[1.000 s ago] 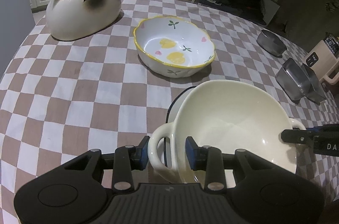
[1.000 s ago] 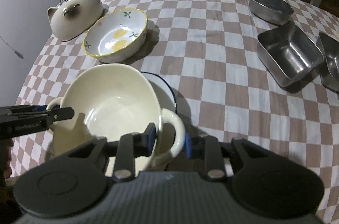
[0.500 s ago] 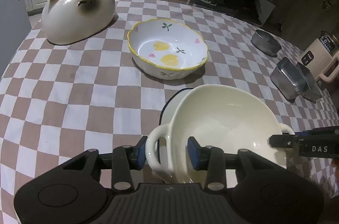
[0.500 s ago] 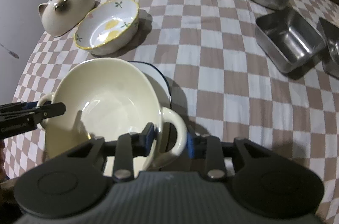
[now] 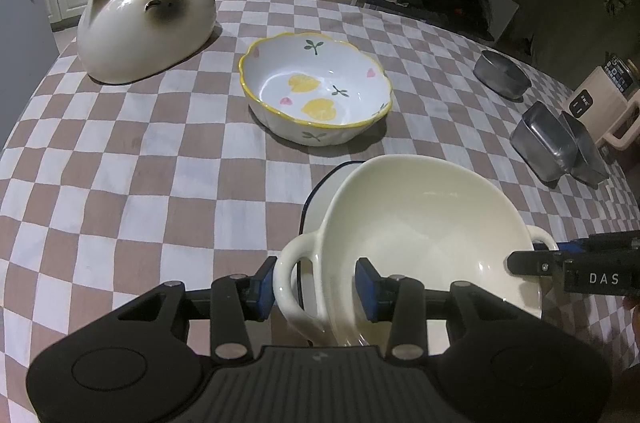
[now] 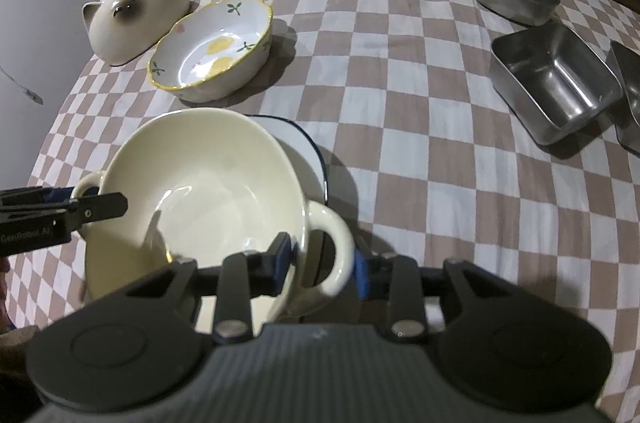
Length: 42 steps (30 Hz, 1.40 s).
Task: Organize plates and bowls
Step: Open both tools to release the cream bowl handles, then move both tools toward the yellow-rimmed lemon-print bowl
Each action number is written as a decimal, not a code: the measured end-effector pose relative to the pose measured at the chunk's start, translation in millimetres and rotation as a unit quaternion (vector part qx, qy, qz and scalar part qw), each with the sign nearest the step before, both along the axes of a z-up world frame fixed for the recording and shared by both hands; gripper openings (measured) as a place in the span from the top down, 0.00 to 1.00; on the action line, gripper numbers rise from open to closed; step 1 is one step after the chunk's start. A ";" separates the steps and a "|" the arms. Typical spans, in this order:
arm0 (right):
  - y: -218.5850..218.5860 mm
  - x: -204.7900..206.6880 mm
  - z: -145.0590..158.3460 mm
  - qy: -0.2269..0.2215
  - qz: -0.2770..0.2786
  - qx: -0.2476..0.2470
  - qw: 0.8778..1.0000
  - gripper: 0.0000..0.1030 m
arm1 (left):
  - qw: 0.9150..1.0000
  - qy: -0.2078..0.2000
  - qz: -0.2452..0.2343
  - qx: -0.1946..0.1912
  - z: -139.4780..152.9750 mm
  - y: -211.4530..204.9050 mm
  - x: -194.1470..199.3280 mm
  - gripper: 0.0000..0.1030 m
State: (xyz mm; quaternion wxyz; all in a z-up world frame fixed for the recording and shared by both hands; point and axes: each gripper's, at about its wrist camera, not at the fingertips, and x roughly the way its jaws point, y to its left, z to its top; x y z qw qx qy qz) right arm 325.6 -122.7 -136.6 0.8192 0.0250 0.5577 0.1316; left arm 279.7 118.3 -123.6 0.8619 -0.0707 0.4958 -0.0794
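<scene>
So my left fingers [image 5: 315,283] and right fingers [image 6: 320,261] are each pinching a loop handle of the cream bowl [image 5: 420,235]. It's risen a bit off the blue-rimmed plate [image 6: 308,159], so the carry's underway. Glossy, empty, tilted; lemon bowl [image 5: 316,89] sits just beyond on the desk [image 5: 120,163].
</scene>
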 end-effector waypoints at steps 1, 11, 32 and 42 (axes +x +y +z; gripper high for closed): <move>-1.2 0.4 -1.1 0.003 -0.003 0.004 1.000 0.61 | 1.000 0.001 0.000 0.000 -0.1 -0.2 -0.3 0.59; -4.3 0.1 -6.8 0.015 -0.012 0.022 1.000 0.31 | 0.999 0.035 -0.013 -0.001 -5.5 -4.3 -1.6 0.42; -37.4 8.7 35.7 -0.128 -0.073 0.065 0.987 0.00 | 0.996 -0.051 0.047 -0.052 30.6 1.6 -2.3 0.00; -28.4 80.9 36.4 -0.158 -0.078 0.119 0.977 0.00 | 0.983 -0.082 0.142 -0.088 40.5 24.2 55.8 0.00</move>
